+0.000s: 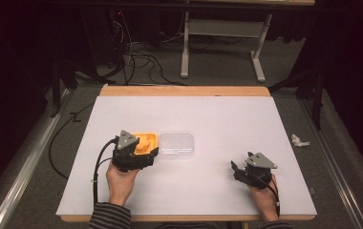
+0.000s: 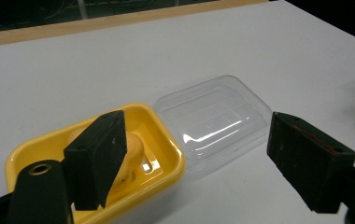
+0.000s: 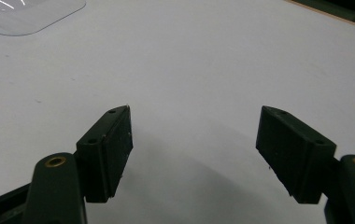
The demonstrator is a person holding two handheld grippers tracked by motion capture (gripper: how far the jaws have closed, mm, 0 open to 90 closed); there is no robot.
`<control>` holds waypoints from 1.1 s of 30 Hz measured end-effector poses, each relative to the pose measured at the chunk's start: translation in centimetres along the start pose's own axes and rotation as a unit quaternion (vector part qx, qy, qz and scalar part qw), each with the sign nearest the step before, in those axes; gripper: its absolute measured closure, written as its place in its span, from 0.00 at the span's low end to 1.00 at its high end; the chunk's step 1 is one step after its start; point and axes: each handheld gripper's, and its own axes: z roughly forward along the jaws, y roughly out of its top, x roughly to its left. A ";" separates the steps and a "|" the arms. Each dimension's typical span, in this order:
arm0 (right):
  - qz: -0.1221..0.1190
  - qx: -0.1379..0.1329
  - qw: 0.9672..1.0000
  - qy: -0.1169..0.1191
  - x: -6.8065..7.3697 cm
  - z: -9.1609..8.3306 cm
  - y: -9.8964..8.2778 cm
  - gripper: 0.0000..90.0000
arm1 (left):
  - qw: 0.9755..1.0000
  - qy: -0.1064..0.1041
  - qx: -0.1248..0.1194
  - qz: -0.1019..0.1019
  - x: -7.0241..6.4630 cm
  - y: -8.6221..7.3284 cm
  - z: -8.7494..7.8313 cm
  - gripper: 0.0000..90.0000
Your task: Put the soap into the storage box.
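white worktop [image 1: 218,114] – left tool [image 2: 189,158] gapes over yellow dish [image 2: 166,140]; closing carelessly could shove the clear lid [image 2: 213,116] beside it – right tool [image 3: 194,149] apart.

Lab setup: white-topped table [image 1: 184,114] in a dark curtained bay, loose cables [image 1: 139,59] on far floor, bare metal-legged bench [image 1: 222,33] behind.

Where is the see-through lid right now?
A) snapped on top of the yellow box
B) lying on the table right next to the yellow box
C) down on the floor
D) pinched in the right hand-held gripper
B: the clear lid lies flat on the white table, beside the open yellow box, and the right hand-held gripper sits off to the side with open jaws holding nothing.
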 end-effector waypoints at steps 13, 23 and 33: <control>0.000 -0.002 1.000 0.000 0.0 0.0 0.0 0.31 | 1.000 -0.016 0.013 0.008 -1.2 -0.9 -0.1 0.21; 0.000 -0.004 1.000 0.001 0.0 0.0 0.0 0.31 | 0.999 -0.030 0.029 0.012 -2.3 -1.6 0.0 0.21; 0.000 -0.003 1.000 0.001 0.0 0.0 0.0 0.31 | 0.999 -0.033 0.034 0.011 -2.6 -2.4 0.0 0.21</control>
